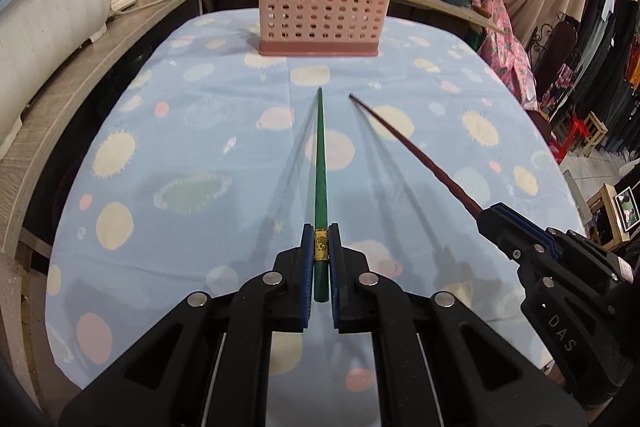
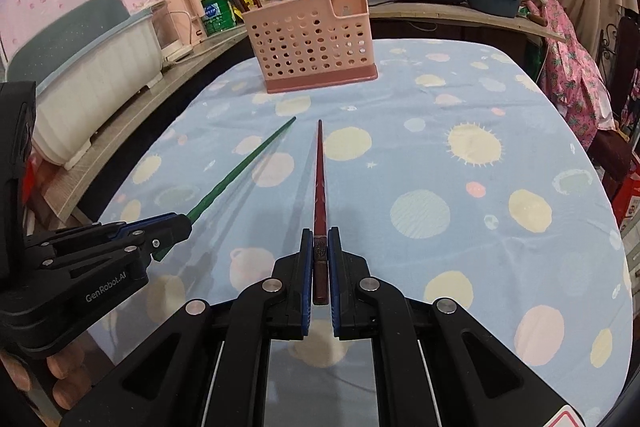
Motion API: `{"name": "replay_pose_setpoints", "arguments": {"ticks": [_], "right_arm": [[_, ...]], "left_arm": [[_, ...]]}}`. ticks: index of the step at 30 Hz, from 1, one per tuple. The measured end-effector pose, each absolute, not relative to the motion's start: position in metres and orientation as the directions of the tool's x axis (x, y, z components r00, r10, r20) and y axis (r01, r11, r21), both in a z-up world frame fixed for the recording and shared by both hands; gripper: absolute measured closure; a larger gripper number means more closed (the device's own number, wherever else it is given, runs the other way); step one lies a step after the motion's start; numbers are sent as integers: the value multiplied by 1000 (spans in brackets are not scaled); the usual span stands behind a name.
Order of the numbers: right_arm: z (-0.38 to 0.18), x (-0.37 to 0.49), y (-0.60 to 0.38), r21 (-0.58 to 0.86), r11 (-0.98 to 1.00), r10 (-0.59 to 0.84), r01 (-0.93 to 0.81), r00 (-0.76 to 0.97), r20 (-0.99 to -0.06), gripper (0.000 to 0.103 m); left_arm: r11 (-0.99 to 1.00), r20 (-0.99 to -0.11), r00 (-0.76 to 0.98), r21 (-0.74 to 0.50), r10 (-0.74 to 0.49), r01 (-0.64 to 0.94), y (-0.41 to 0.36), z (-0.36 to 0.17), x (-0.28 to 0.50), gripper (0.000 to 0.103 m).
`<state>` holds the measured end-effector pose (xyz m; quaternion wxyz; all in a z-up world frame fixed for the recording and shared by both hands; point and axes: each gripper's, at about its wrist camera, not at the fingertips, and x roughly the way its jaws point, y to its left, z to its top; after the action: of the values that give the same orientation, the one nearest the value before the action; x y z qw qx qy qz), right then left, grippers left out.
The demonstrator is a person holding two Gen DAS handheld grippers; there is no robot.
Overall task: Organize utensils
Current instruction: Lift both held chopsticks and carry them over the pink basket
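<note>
My left gripper [image 1: 320, 247] had its jaws clamped on the green chopstick [image 1: 320, 163] near its gold band — tip aimed across the bench [image 1: 200, 115] at the pink utensil basket [image 1: 320, 15]. Just to the right, my right gripper [image 2: 320, 251] pinched the red chopstick [image 2: 320, 179] the same way — both sticks held above the spotted blue cloth, near each other but apart, well short of the basket.
</note>
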<state>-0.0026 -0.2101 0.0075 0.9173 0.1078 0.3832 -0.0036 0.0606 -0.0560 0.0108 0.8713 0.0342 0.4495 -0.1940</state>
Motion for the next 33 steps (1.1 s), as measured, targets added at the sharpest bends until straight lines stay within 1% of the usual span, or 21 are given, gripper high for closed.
{"name": "replay_pose_setpoints", "arguments": {"ticks": [5,18,22,33], "right_arm": [[36,6,-220,241,966,96,88,747,-658,96],[110,41,-236,273,960,94,65,842,-532,96],[121,54,-239,299,952,107,61,850,-516,96],[138,78,-238,292,955,108,45,867,-487,96]], "left_arm": [[923,-752,571,-130,-330,363,-54,44,71,96],[924,-646,671,-155,-363,350,-56,117,110,96],[923,-629,684,-161,-370,350,-58,128,121,96],[916,-610,690,-186,-390,354,-64,149,146,96]]}}
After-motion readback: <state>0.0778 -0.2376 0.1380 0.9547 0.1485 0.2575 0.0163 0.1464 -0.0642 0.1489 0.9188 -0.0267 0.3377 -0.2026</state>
